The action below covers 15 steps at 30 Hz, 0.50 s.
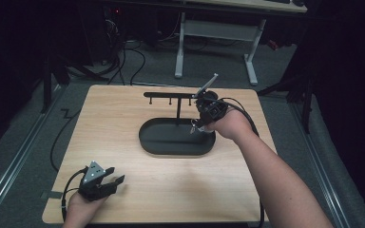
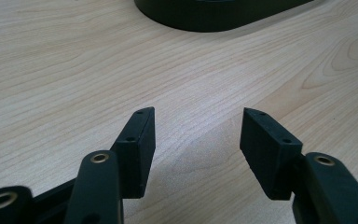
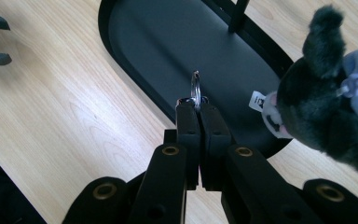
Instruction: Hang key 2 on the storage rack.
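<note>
I'm pinching a thin silver metal key ring point(image 3: 195, 88) between my right gripper's point(image 3: 197, 106) closed jaws above the oval matte-black metal tray point(image 3: 149, 42), a fuzzy dark plush toy point(image 3: 324, 107) dangling beside it, while my left gripper point(image 2: 197, 135) is resting open-jawed and holding nothing over the pale grained wooden tabletop point(image 2: 74, 70).

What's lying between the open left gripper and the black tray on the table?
Nothing: in the left gripper view, bare wooden tabletop runs from the left gripper to the black tray.
</note>
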Each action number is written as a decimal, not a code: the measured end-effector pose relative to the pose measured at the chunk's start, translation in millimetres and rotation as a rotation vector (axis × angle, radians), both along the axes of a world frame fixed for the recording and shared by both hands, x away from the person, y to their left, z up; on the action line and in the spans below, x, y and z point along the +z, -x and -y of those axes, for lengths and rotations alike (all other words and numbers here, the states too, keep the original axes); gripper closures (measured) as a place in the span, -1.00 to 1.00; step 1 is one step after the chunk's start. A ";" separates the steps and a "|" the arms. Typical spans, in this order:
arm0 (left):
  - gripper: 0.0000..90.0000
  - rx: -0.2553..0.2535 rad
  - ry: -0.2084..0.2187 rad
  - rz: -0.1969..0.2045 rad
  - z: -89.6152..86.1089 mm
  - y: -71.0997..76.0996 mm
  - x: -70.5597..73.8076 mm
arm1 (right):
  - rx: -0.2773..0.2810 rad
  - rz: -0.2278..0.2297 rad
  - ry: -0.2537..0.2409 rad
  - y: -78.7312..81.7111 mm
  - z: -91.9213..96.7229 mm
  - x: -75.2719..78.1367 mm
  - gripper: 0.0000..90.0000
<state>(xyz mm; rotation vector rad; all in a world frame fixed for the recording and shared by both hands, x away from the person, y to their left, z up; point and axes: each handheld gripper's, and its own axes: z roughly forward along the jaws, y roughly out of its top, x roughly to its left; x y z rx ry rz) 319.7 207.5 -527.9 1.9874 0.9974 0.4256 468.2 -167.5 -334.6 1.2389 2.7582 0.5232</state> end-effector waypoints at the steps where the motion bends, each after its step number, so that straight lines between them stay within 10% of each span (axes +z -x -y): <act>1: 0.02 0.000 0.000 0.001 0.1 0.0 0.0 | -0.011 -0.009 -0.002 -1.0 -0.8 1.2 0.99; 15: 0.02 -0.006 -0.001 -0.003 -0.2 -0.3 -1.0 | -0.012 0.010 0.006 -25.3 -9.6 16.7 0.99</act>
